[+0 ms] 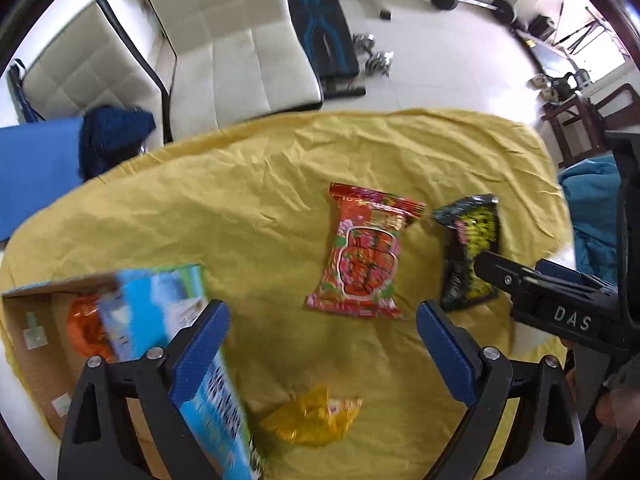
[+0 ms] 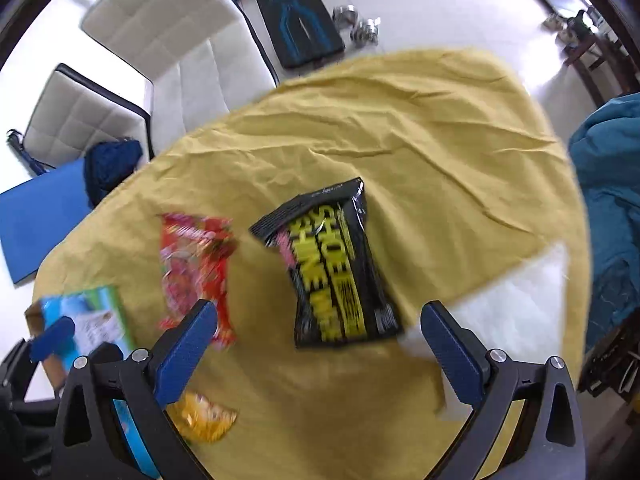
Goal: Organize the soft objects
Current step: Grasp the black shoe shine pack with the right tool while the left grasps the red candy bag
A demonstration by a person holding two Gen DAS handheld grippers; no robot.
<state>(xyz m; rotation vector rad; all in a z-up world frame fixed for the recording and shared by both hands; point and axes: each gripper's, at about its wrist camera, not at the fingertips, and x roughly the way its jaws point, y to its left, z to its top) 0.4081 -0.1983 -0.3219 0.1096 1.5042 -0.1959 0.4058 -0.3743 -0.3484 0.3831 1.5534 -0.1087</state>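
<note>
A red snack packet [image 1: 366,252] lies mid-table on the yellow cloth [image 1: 260,184]; it also shows in the right wrist view [image 2: 196,272]. A black-and-yellow packet [image 2: 334,264] lies to its right, also in the left wrist view [image 1: 470,248]. A small yellow packet [image 1: 314,420] lies near the front, seen too in the right wrist view [image 2: 204,420]. An orange packet [image 1: 82,330] sits inside the open cardboard box [image 1: 28,320] with blue printed flaps [image 1: 160,308]. My left gripper [image 1: 320,348] is open and empty above the cloth. My right gripper [image 2: 320,348] is open and empty over the black packet.
Two white padded chairs [image 1: 240,40] stand behind the table. A blue mat [image 1: 36,172] and dark blue cloth [image 1: 112,136] lie at the left. A teal cloth [image 2: 612,200] is at the right edge. Weights [image 1: 378,60] lie on the floor.
</note>
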